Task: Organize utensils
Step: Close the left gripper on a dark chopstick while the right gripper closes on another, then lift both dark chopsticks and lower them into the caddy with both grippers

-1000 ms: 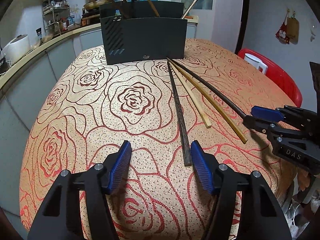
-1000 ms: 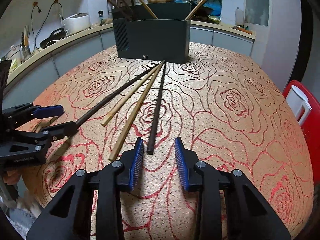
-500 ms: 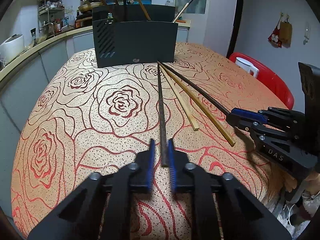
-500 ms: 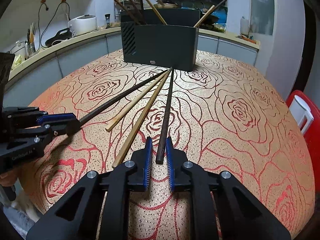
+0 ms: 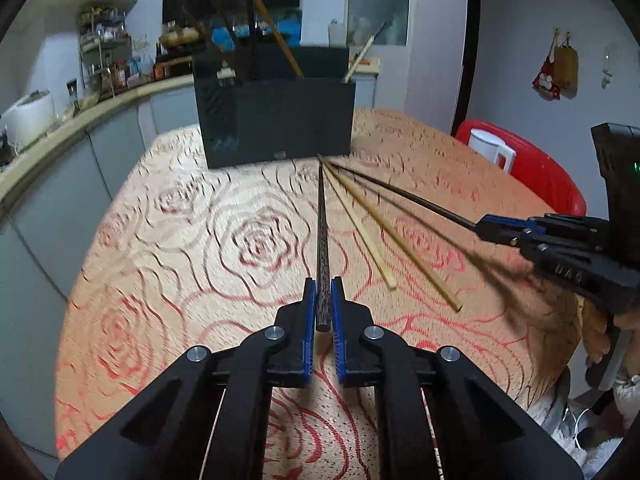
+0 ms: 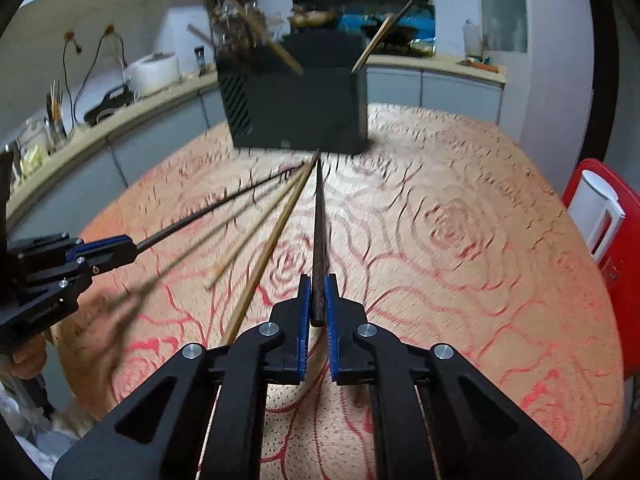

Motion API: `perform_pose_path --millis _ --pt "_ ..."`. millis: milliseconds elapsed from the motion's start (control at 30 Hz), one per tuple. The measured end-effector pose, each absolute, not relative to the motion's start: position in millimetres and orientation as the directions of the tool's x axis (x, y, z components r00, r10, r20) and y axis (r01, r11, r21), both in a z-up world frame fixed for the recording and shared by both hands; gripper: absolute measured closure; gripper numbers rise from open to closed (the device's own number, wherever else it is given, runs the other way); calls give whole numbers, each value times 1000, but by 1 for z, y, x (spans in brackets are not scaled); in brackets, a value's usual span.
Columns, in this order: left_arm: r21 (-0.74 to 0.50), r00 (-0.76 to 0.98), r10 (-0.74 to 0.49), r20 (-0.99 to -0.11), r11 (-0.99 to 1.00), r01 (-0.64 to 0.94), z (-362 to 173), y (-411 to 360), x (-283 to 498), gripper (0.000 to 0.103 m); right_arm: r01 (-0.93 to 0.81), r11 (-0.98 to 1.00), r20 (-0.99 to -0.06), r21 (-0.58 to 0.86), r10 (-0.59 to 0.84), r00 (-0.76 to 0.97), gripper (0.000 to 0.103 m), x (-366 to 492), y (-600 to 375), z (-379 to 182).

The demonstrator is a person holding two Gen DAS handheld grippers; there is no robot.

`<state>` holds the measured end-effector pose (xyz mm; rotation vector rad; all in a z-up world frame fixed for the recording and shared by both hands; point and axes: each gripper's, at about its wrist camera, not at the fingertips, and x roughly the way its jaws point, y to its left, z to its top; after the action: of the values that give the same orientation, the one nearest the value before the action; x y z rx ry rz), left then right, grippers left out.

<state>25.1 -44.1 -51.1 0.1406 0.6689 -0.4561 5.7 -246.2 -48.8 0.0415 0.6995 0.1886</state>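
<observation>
My left gripper (image 5: 323, 286) is shut on the near end of a dark speckled chopstick (image 5: 322, 232), lifted off the cloth. My right gripper (image 6: 317, 282) is shut on another dark chopstick (image 6: 319, 232), also lifted. Each gripper shows in the other's view, the right one (image 5: 486, 226) and the left one (image 6: 128, 246), holding its thin dark stick. Two light wooden chopsticks (image 5: 362, 228) (image 6: 262, 258) lie on the rose-patterned tablecloth (image 5: 200, 240). A black utensil holder (image 5: 276, 120) (image 6: 298, 108) stands at the far side with several chopsticks in it.
A red chair (image 5: 532, 168) (image 6: 608, 232) with a white jug (image 5: 490, 152) stands right of the table. A kitchen counter (image 6: 120, 120) with appliances curves behind and to the left. The table's edge falls away on both sides.
Both grippers closed on their dark chopsticks and have now raised them off the cloth, pointing at the holder. The view is blurred by motion.
</observation>
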Motion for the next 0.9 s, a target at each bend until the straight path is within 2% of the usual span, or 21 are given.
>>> perform_pose_path --millis 567,700,900 --pt "-8 827 -353 -438 921 389 59 -4 46 96 -191 970 -426 152 239 873 95 9 -275 62" --pt "-1 850 -346 -398 927 376 79 2 53 96 -207 966 -398 157 254 882 95 16 -273 80" --pt "-18 850 -350 -392 927 374 95 6 68 96 -206 964 -383 170 257 887 95 31 -276 98"
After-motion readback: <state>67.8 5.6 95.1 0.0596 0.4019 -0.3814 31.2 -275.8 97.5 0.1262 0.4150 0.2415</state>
